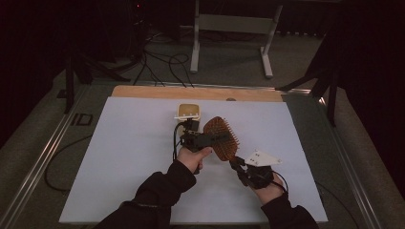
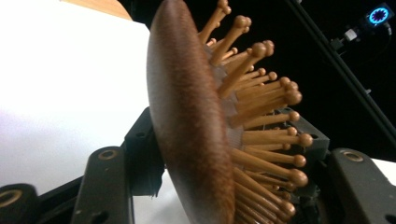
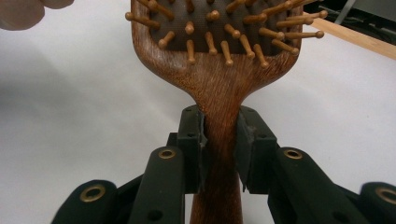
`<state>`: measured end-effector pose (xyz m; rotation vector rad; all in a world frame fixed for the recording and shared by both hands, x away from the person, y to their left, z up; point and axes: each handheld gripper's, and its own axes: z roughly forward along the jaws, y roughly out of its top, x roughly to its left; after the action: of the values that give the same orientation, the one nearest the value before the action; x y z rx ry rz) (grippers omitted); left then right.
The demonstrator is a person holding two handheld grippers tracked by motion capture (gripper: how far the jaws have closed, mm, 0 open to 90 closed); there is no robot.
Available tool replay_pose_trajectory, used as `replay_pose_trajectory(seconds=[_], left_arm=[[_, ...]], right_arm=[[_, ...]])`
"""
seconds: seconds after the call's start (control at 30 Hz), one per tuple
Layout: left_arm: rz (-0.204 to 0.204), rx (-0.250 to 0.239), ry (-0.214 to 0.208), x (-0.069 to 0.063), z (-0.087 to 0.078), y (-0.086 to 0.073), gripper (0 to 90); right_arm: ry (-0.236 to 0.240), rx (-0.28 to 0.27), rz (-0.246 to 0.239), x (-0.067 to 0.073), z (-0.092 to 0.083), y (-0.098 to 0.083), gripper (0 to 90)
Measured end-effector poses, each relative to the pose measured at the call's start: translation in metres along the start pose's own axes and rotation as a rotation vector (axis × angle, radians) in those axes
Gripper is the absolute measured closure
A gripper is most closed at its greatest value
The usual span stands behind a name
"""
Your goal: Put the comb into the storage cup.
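Two grippers meet on one wooden hairbrush, held up over the middle of the white table sheet. On the left, the left gripper reaches across the brush head; in the left gripper view the head sits edge-on between the jaws, one against its smooth back, the other at the bristle side, clamped on it. Just beyond it, farther off, lies a cream-coloured object. On the right and nearer, the right gripper squeezes the brush handle between both pads, bristles facing its camera.
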<state>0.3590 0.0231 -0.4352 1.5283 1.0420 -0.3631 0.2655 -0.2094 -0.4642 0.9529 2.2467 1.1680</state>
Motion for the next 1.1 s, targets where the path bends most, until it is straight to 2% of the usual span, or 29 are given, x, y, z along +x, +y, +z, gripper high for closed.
replay_pose_trajectory(seconds=[0.3, 0.43, 0.53, 0.67, 0.73, 0.9, 1.07, 1.1], left_arm=[[0.0, -0.005, -0.018, -0.002, -0.002, 0.001, 49.1], [0.029, -0.007, -0.027, -0.005, -0.003, 0.002, 50.1], [0.078, -0.012, -0.032, -0.01, -0.004, 0.003, 50.3], [0.091, -0.012, -0.031, -0.013, -0.004, 0.004, 50.8], [0.092, -0.013, -0.038, -0.013, -0.004, 0.005, 51.2], [0.126, -0.013, -0.025, -0.017, -0.007, 0.009, 51.2], [0.152, -0.019, -0.025, -0.021, -0.012, 0.013, 51.6], [0.152, -0.019, -0.025, -0.021, -0.012, 0.013, 51.7]], right_arm=[[-0.001, -0.007, -0.007, 0.001, 0.0, 0.0, 73.2], [-0.002, -0.019, 0.0, 0.001, -0.001, 0.0, 73.0], [-0.001, -0.03, -0.001, 0.001, -0.001, 0.0, 72.7], [0.011, -0.04, 0.012, 0.001, -0.001, 0.0, 71.6], [0.019, -0.051, 0.021, 0.0, -0.001, 0.0, 64.8], [0.036, -0.048, 0.056, -0.004, 0.001, -0.001, 43.4], [0.066, -0.056, 0.097, -0.008, 0.001, -0.002, 28.3], [0.066, -0.056, 0.097, -0.008, 0.001, -0.002, 28.3]])
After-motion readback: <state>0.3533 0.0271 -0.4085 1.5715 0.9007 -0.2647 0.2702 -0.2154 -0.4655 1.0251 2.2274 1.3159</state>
